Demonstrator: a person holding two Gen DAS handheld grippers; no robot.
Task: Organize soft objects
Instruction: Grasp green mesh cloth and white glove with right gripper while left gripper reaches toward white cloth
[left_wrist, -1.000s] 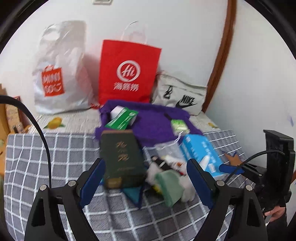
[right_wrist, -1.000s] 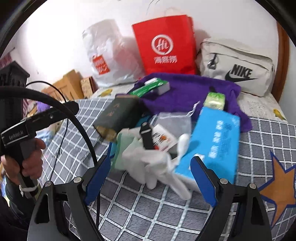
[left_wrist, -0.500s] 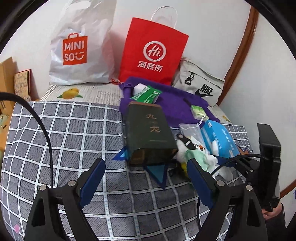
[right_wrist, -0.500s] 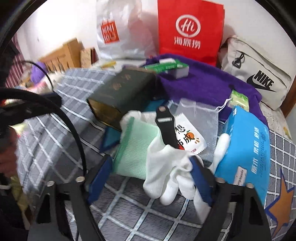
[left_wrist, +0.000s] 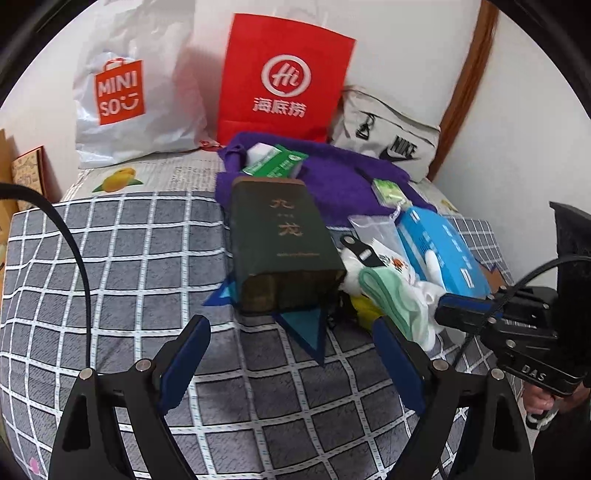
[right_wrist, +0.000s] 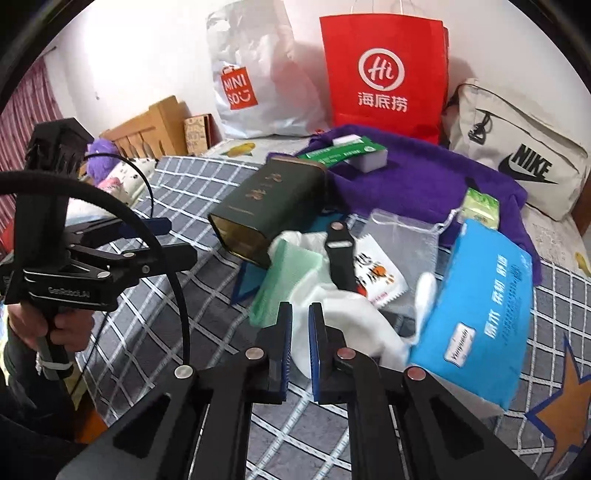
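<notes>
A white glove (right_wrist: 347, 314) lies in a heap on the checked blanket (right_wrist: 192, 317). With it are a mint green cloth (right_wrist: 288, 273), a black strap (right_wrist: 340, 254) and a printed sachet (right_wrist: 376, 273). My right gripper (right_wrist: 301, 332) has its jaws closing, and the pads pinch the near edge of the glove. A purple towel (right_wrist: 424, 173) is spread behind the heap. My left gripper (left_wrist: 290, 328) hangs open over bare blanket in front of a dark green tin (left_wrist: 280, 236), holding nothing. The left wrist view shows the glove (left_wrist: 424, 291) beside the right gripper (left_wrist: 454, 310).
A blue tissue pack (right_wrist: 480, 302) leans against the glove's right side. A mesh pouch (right_wrist: 402, 236) and a green and white box (right_wrist: 347, 153) lie nearby. A white Miniso bag (left_wrist: 125, 92), a red paper bag (left_wrist: 284, 77) and a Nike bag (left_wrist: 388, 136) stand along the wall.
My right gripper moved in on the heap and its jaws went from wide apart to closed on the white glove. My left gripper sank toward the blanket and stayed open.
</notes>
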